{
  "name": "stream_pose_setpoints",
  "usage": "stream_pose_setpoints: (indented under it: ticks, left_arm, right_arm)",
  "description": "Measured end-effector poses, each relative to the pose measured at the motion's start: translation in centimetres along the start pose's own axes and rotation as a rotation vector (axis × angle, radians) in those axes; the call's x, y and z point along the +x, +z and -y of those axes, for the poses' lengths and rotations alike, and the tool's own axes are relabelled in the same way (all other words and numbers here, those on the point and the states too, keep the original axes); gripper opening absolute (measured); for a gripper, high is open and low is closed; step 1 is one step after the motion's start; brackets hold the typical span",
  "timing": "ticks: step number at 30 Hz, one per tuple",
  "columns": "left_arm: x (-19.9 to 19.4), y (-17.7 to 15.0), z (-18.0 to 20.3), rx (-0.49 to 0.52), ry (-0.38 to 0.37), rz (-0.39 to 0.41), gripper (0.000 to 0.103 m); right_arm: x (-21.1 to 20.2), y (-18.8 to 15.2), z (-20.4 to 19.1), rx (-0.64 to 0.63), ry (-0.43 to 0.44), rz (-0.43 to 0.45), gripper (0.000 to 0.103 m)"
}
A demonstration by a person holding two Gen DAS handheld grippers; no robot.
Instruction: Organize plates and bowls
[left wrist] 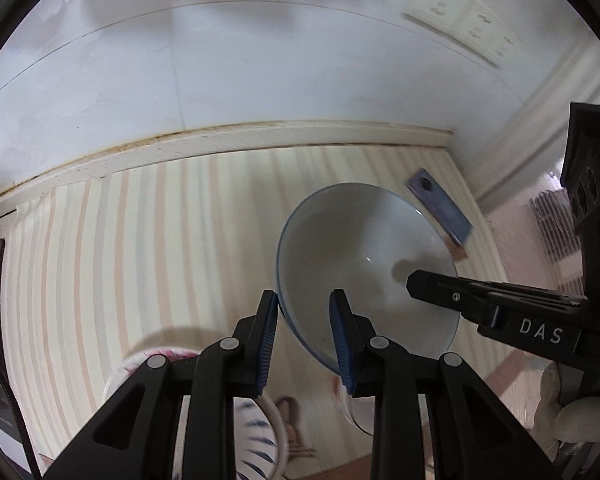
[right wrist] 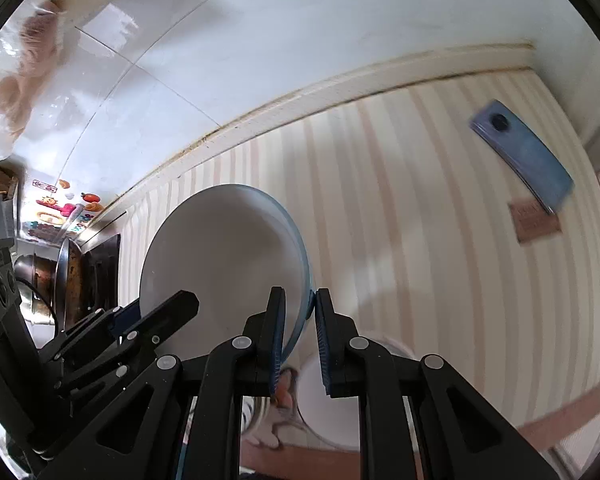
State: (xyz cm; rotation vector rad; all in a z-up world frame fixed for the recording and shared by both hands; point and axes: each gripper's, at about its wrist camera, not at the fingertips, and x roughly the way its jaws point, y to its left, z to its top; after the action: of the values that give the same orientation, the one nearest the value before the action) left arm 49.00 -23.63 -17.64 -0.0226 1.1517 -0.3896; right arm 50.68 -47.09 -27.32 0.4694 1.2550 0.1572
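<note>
left gripper (left wrist: 304, 340): black linkage arms, silver pivot screws, blue ribbed pads | right gripper (right wrist: 300, 338): same build, white "DAS" lettering | hand (left wrist: 568, 412): white glove

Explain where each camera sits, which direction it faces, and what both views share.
Left wrist: sits on the left gripper, looks along its fingers at the bowl over the striped counter; a gloved hand shows.
Right wrist: sits on the right gripper, looks at the bowl.
Shared: bowl, counter, blue phone, each other's gripper.
</note>
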Motion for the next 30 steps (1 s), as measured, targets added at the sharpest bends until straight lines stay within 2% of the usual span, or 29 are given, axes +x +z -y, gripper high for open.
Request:
stream_pose_setpoints:
  ticks: [7,11,20,30]
  left_arm:
    - [-0.1,-2.3,3.9,0.064,-0.036,-0.017,0.024]
    - [0.0,-3.9,5.3,0.093,-0.044,-0.034,0.024]
    - [3.3,-6.6,6.2,0.105,-0.036,-0.11,0.024]
    - [6.4,-7.7,6.5,0.125,-0.014,-0.18,0.024]
  right_arm:
    - [-3.0,-4.6,3.2,0.055,-0.008,0.015,0.017]
    - [-3.1,-6.5,4.4,0.075,-0.015,0.006,0.017]
    - [-0.7,-8.6,7.2,0.113,-0.037,-0.037,0.017]
    - [1.6,-9.3,9.2,0.138,-0.029,-0.073,0.017]
